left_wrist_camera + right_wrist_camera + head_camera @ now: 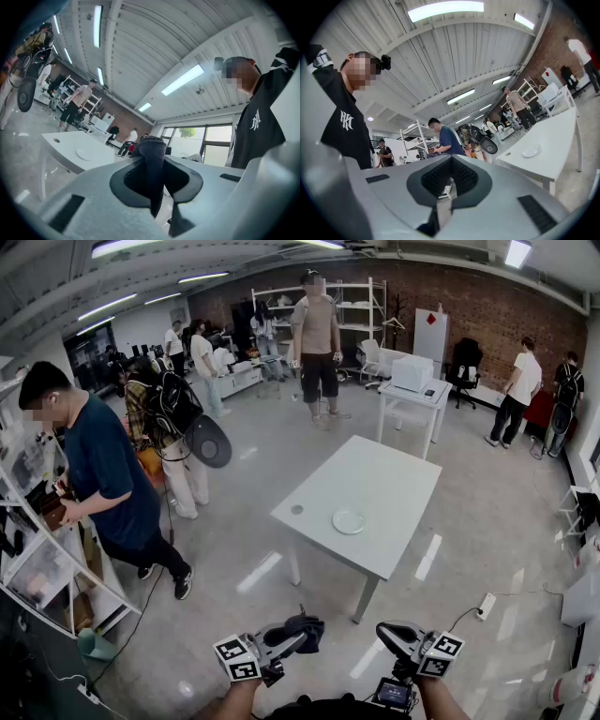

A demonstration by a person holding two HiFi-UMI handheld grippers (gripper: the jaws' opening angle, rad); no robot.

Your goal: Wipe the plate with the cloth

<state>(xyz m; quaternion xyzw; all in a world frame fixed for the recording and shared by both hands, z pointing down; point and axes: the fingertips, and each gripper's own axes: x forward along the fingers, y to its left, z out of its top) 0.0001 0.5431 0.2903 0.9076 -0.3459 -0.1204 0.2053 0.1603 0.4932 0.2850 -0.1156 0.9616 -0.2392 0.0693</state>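
The left tool (pixel 292 639), at the bottom centre of the head view, pinched a dark cloth (pixel 153 157) between its jaws. A fold bunched up above the pads and the rest hung below, probably gripped that way so a loose wad would be free to rub with. The right tool (pixel 388 635), just to its right in the frame, had its jaws pressed together on nothing; I judge it was kept spare to steady the dish. Both tools pointed level and were held close to the body, well apart from the white bench (pixel 394 470) in the middle of the frame, with open floor (pixel 234 615) between. The plate (pixel 349 521) lay alone near the bench's lower edge, where it looked reachable from the near side. Wiping had not begun, and an approach to the bench seemed the first need.
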